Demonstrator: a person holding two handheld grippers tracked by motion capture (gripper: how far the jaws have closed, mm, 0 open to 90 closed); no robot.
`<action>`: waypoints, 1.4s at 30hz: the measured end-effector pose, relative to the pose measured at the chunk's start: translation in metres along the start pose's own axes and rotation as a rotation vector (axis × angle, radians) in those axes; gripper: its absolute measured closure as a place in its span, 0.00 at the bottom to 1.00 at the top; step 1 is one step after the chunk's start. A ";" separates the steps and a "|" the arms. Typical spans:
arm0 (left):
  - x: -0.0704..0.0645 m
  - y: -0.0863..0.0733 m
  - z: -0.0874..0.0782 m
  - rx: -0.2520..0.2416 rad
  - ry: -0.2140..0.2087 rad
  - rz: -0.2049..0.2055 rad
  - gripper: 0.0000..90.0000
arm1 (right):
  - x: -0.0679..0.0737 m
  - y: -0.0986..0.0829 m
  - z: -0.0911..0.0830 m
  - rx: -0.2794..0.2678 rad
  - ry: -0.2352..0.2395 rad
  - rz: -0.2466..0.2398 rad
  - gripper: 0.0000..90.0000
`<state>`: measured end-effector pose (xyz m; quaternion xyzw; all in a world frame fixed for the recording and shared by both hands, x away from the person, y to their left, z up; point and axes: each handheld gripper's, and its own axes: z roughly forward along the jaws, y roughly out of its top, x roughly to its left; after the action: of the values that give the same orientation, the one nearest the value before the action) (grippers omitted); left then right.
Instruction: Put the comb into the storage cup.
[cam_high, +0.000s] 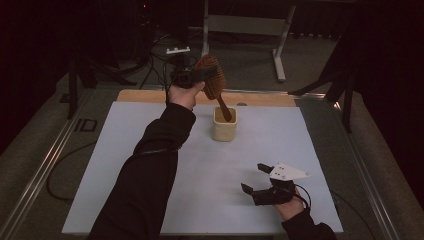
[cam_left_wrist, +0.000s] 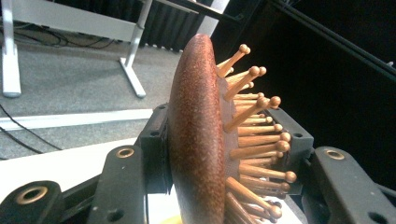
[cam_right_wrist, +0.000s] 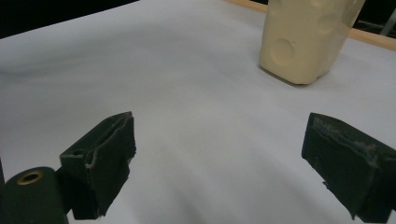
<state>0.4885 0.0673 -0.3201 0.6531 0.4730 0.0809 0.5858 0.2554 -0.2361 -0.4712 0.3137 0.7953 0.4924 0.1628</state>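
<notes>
A brown wooden hairbrush (cam_high: 212, 79) is held tilted above a cream cup (cam_high: 224, 124), its handle reaching down into the cup's mouth. My left gripper (cam_high: 192, 76) is shut on the brush head. In the left gripper view the brush head (cam_left_wrist: 198, 135) stands edge-on between the jaws, its ball-tipped pegs pointing right. My right gripper (cam_high: 255, 178) rests open low over the white table sheet (cam_high: 210, 170) at the front right, nothing between its fingers. In the right gripper view the cream cup (cam_right_wrist: 306, 37) stands ahead at upper right, beyond the open gripper (cam_right_wrist: 233, 163).
A wooden strip (cam_high: 150, 96) runs along the table's far edge. Beyond it are a grey floor, cables and a metal stand's legs (cam_high: 280, 55). Metal rails (cam_high: 45, 160) flank the table on both sides.
</notes>
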 end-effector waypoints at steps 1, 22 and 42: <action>0.000 0.000 0.000 0.000 0.000 0.000 0.57 | 0.000 0.000 0.000 0.000 0.000 0.000 0.11; 0.016 -0.028 0.024 0.053 -0.010 -0.018 0.57 | 0.000 -0.001 0.000 -0.001 0.007 0.000 0.11; 0.026 -0.046 0.038 0.082 -0.023 -0.047 0.57 | -0.001 -0.002 0.000 -0.004 0.009 0.011 0.11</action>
<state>0.5031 0.0535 -0.3819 0.6661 0.4844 0.0403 0.5658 0.2553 -0.2369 -0.4728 0.3155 0.7932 0.4965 0.1572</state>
